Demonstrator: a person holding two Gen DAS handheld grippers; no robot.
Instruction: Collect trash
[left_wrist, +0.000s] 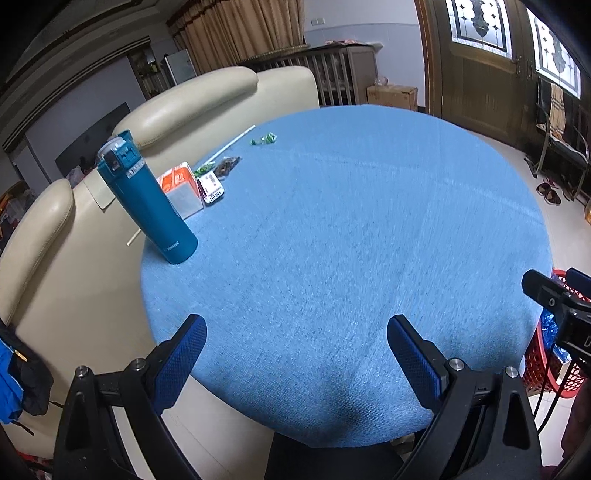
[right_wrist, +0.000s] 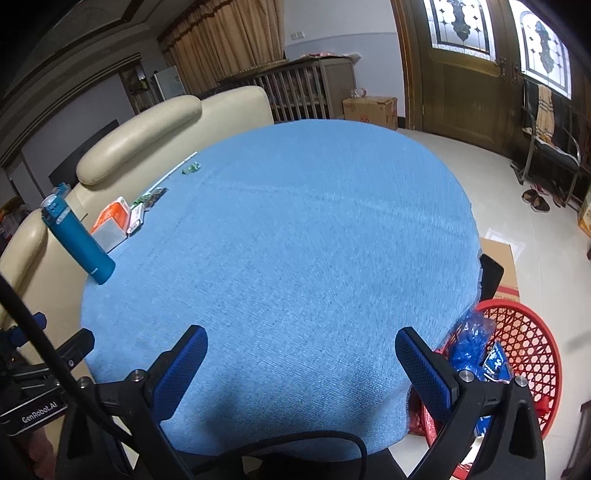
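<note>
A round table with a blue cloth (left_wrist: 351, 240) fills both views (right_wrist: 295, 240). At its far left lie trash bits: a green wrapper (left_wrist: 264, 139) (right_wrist: 191, 169), a dark wrapper (left_wrist: 227, 166), a small white and pink packet (left_wrist: 211, 187) (right_wrist: 135, 218) and a long white stick (left_wrist: 232, 142). A red mesh basket (right_wrist: 524, 354) holding blue plastic trash (right_wrist: 472, 339) stands on the floor at the table's right (left_wrist: 539, 362). My left gripper (left_wrist: 295, 350) is open and empty over the near edge. My right gripper (right_wrist: 301, 362) is open and empty too.
A teal bottle (left_wrist: 147, 199) (right_wrist: 79, 240) stands at the table's left edge beside an orange and white tissue box (left_wrist: 181, 188) (right_wrist: 110, 223). A cream sofa (left_wrist: 66, 236) lies behind. A cardboard box (right_wrist: 498, 266) sits on the floor at the right.
</note>
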